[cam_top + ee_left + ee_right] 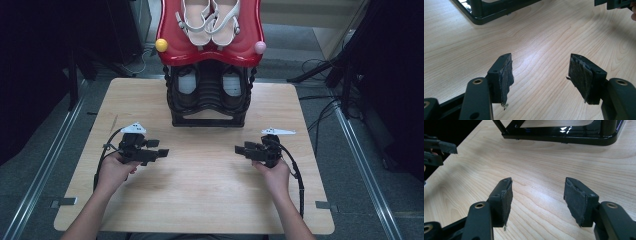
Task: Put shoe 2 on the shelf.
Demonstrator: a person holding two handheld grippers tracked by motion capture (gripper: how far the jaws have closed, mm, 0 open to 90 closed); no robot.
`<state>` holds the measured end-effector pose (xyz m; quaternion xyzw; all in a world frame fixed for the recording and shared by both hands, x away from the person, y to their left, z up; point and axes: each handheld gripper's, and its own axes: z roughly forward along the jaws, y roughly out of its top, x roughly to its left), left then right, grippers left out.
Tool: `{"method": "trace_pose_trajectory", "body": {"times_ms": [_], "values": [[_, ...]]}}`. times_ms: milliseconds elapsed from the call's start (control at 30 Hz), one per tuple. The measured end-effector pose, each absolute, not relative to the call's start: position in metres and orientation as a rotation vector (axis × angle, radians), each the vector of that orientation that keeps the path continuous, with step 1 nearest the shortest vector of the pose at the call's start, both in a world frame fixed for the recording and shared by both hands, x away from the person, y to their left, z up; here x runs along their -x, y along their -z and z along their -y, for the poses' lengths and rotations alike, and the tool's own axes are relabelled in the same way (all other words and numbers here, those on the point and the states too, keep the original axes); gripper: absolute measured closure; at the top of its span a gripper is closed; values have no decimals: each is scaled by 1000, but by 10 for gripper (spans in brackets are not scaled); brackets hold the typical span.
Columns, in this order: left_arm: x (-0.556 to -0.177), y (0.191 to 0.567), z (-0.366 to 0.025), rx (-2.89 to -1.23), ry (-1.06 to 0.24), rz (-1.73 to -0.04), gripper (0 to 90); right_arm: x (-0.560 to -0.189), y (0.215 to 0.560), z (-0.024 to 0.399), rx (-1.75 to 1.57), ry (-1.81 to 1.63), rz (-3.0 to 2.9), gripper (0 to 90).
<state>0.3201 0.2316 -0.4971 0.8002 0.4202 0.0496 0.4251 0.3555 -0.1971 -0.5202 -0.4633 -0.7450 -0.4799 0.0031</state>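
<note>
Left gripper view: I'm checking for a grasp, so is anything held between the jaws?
No, the left gripper stands open with bare wooden table showing between its pads.

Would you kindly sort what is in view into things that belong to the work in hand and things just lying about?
In hand:
left hand-held gripper, open
right hand-held gripper, open
black shoe rack, nearest them
white sandals
dark shoes

Lying about:
cables on the floor
tripod leg
</note>
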Motion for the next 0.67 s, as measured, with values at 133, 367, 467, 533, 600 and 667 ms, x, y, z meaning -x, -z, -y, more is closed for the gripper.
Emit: {"method": "trace_pose_trajectory", "body": {"times_ms": [133,367,467,533,600,667], "values": [[-320,498,-231,-2001,-122,-1054,359,-356,523,195,1446,1475,2347,402],[-321,499,-231,-2005,-116,-1053,357,-356,524,193,1441,1462,2354,400],[-321,499,-230,-2007,-115,-1053,356,-356,524,193,1438,1463,2357,400],[-321,500,-229,-2012,-105,-1051,353,-356,525,192,1435,1461,2360,399],[-322,502,-228,-2033,-94,-1045,348,-356,525,192,1435,1446,2370,395],[-322,505,-224,-2057,-83,-1043,336,-356,526,191,1431,1435,2387,392]]}}
